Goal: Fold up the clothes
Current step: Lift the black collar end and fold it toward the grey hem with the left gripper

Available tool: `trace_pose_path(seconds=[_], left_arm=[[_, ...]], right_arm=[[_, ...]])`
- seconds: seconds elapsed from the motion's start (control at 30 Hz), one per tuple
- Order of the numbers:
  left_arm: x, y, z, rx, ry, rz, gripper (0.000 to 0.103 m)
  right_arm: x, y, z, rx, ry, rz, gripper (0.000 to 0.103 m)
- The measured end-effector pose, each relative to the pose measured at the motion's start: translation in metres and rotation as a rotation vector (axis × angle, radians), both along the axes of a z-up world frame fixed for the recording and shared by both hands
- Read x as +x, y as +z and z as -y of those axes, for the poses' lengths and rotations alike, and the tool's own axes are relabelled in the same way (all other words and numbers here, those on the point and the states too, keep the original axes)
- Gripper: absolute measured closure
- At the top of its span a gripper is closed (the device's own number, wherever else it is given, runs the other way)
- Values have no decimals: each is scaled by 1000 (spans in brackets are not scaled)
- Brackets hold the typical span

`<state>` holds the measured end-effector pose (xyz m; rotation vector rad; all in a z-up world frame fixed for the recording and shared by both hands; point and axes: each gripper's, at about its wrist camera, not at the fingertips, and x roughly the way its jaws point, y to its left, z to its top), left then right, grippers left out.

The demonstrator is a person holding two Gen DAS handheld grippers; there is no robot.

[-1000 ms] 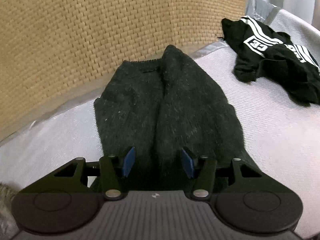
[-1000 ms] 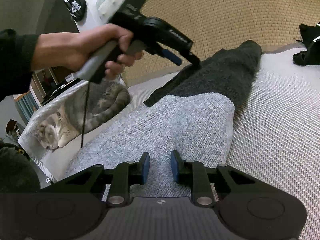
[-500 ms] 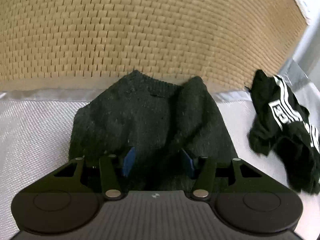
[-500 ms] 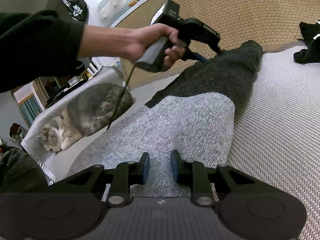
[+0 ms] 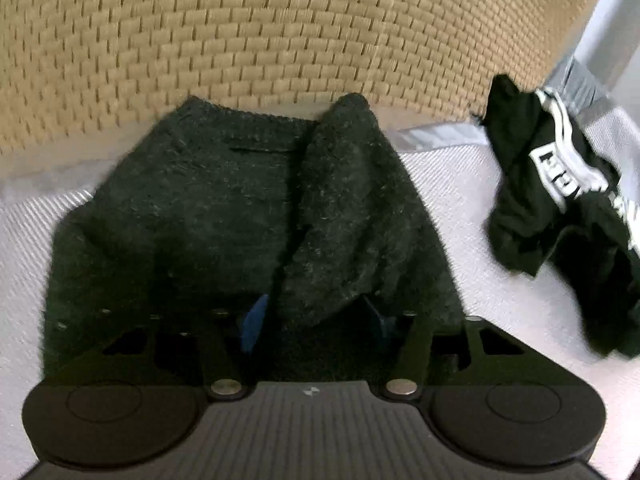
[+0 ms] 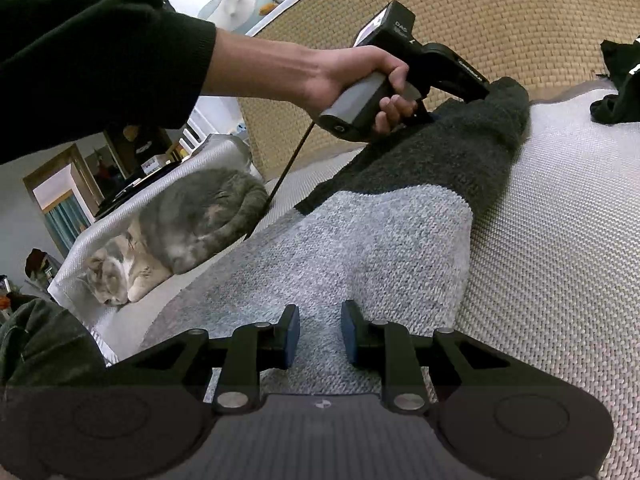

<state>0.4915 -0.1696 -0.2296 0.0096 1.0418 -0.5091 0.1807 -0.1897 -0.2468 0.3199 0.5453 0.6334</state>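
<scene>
A knit sweater lies flat on the bed, its dark upper part [image 5: 208, 216] toward the headboard and its light grey lower part [image 6: 380, 248] nearer me. A folded-in dark sleeve [image 5: 352, 208] runs down its right half. My left gripper [image 5: 316, 320] points steeply down at the dark part, and its jaws are closing with the sleeve fold between the blue pads. In the right wrist view a person's hand [image 6: 360, 76] holds that gripper, whose tips are sunk into the dark knit. My right gripper [image 6: 321, 334] hovers low over the grey part, its pads a narrow gap apart.
A crumpled black garment with white stripes [image 5: 560, 200] lies to the right on the pale mattress [image 6: 560, 240]. A woven straw-coloured headboard [image 5: 280, 40] rises just behind the sweater. A grey and white cat [image 6: 192, 224] sleeps curled at the bed's left edge.
My left gripper has swung from the sweater's side to face the headboard, sinking closer onto the dark knit. The hand holding it has moved right. My right gripper has stayed put.
</scene>
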Motion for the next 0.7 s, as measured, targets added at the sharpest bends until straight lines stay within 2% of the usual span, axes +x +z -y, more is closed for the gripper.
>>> trace_pose_path(seconds=[0.07, 0.17, 0.27, 0.37, 0.43, 0.47, 0.5, 0.57, 0.63, 0.7], left_arm=[[3, 2, 1, -29, 4, -17, 52], [13, 4, -8, -74, 75, -28, 43], [21, 3, -18, -162, 159, -54, 43], [22, 1, -13, -157, 164, -56, 44], [19, 2, -9, -150, 153, -45, 57], [18, 2, -7, -147, 148, -39, 72], [16, 2, -5, -143, 142, -33, 78], [15, 5, -3, -149, 136, -21, 85], [15, 11, -7, -180, 144, -10, 87], [17, 15, -9, -171, 148, -21, 87]], right_arm=[[0, 0, -1, -1, 1, 2, 76], [0, 0, -1, 0, 3, 3, 76], [1, -1, 0, 1, 6, 6, 76], [1, -2, 1, 4, 10, 7, 76], [1, -2, 2, 6, 11, 7, 76], [1, -2, 2, 4, 12, 7, 76], [1, -1, 1, 1, 13, 7, 76], [1, -1, 1, -4, 13, 9, 76], [0, -1, 0, -6, 14, 10, 76], [0, -1, 0, -6, 13, 12, 76]])
